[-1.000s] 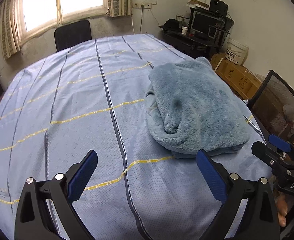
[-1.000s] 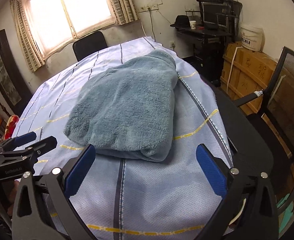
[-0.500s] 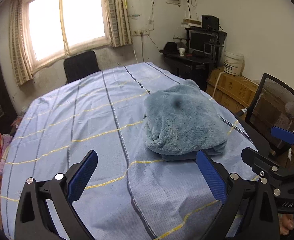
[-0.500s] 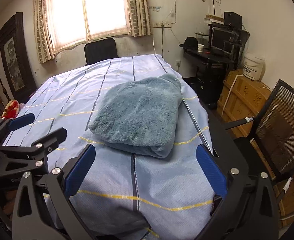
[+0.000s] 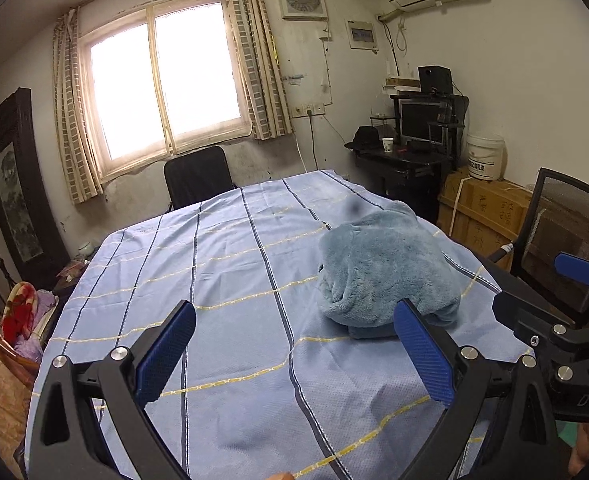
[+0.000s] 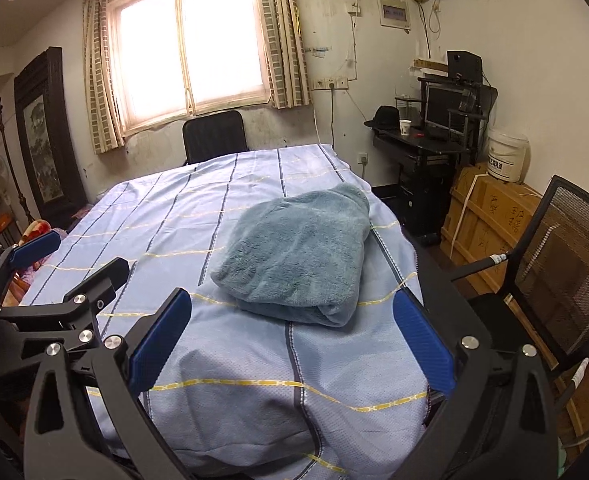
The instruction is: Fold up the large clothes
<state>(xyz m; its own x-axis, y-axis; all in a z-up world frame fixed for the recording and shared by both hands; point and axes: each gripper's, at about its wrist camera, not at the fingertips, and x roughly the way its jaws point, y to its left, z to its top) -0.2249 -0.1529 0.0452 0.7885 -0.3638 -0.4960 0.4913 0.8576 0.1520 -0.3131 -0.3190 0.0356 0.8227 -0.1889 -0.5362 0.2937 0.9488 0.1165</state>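
Folded blue fleece garment (image 5: 386, 276) lay on the striped counter cloth (image 5: 222, 280), centre-right of frame. Left tool (image 5: 294, 354) and right tool (image 6: 290, 340) were both spread wide, holding nothing, clear of it.

Bare bedsheet (image 5: 230, 264) lies ahead-left of the jaws, free to pass; folded fleece (image 5: 386, 272) bulks ahead-right; mesh chair (image 6: 566, 264) crowds far right.

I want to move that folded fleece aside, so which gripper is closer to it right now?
Right, probably: the folded fleece lies centred ahead of the open right gripper; it sits off to the side of the left gripper.
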